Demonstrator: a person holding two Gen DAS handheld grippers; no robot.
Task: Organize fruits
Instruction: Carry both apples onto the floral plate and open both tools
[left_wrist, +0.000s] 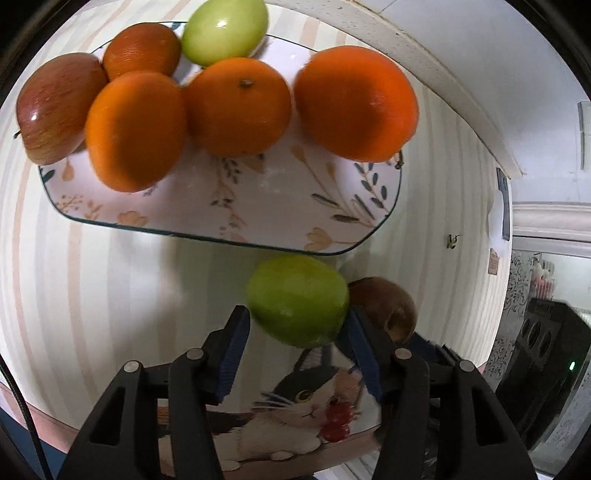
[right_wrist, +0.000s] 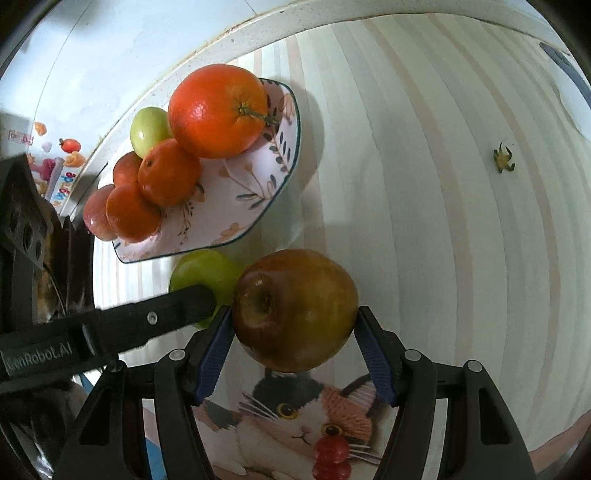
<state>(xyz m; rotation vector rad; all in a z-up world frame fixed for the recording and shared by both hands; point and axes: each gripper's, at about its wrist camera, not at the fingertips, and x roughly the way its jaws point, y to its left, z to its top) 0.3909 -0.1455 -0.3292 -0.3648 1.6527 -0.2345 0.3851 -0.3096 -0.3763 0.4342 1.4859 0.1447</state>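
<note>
Both tongs are down at the surface (right_wrist: 424, 155), each working a fruit just short of the plate (left_wrist: 258, 221). The left tongs (left_wrist: 297, 325) stand part open around the green apple (left_wrist: 297, 301), pads beside its flanks, no firm grip showing. The right tongs (right_wrist: 293, 328) clamp the brownish apple (right_wrist: 295, 308). Next call, I'd say: close the left, then lift both to the plate's bare near side.
</note>
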